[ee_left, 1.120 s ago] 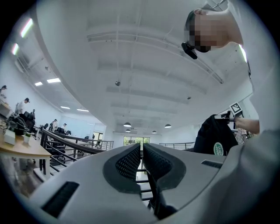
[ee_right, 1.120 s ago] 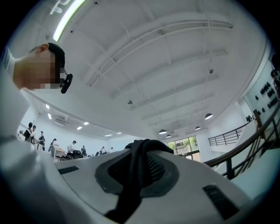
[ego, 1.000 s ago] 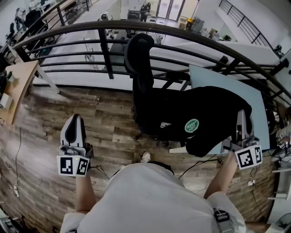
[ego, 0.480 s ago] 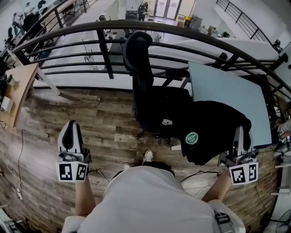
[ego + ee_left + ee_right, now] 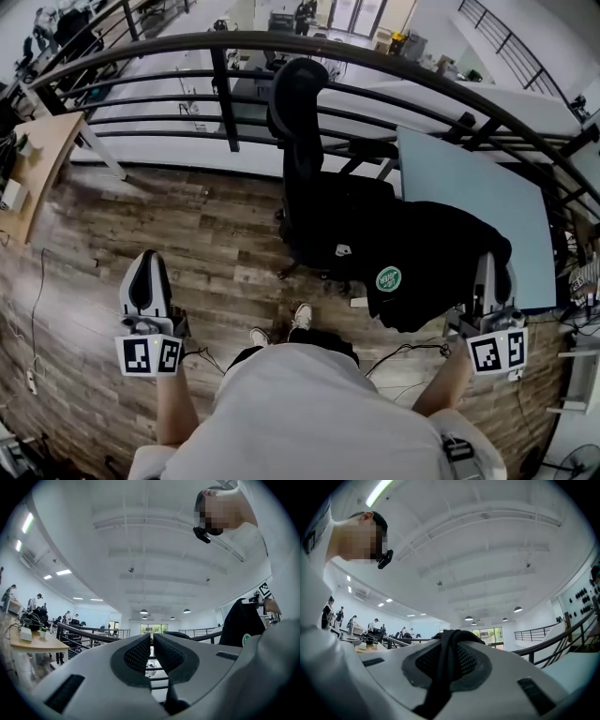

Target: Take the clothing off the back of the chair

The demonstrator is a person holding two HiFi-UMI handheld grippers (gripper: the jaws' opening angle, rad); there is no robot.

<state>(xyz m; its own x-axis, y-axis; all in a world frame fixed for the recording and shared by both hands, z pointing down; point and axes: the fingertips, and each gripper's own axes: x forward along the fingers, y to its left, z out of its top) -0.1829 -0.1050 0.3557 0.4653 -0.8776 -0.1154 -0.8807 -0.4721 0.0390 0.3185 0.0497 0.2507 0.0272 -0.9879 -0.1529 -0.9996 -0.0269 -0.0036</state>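
My right gripper [image 5: 485,267] is clamped on a fold of the black jacket [image 5: 422,272], at the right of the frame. The jacket hangs lengthwise downward from the pinch and spreads left toward the chair [image 5: 300,122], green badge [image 5: 388,278] facing up. The chair's back is bare. My left gripper [image 5: 148,261], at the lower left, has its fingers almost together with nothing between them.

Light: bright, even, white. Sources: ceiling lamps [image 5: 144,611] and strip lights [image 5: 27,522] above the railing [image 5: 225,98]; windows [image 5: 152,628] beyond it glare. Shadows: soft, on floor [image 5: 187,244] below railing. Dark clothing [image 5: 422,262] near railing: featureless black. Edges: heavy fisheye bowing; black corners in both gripper views.
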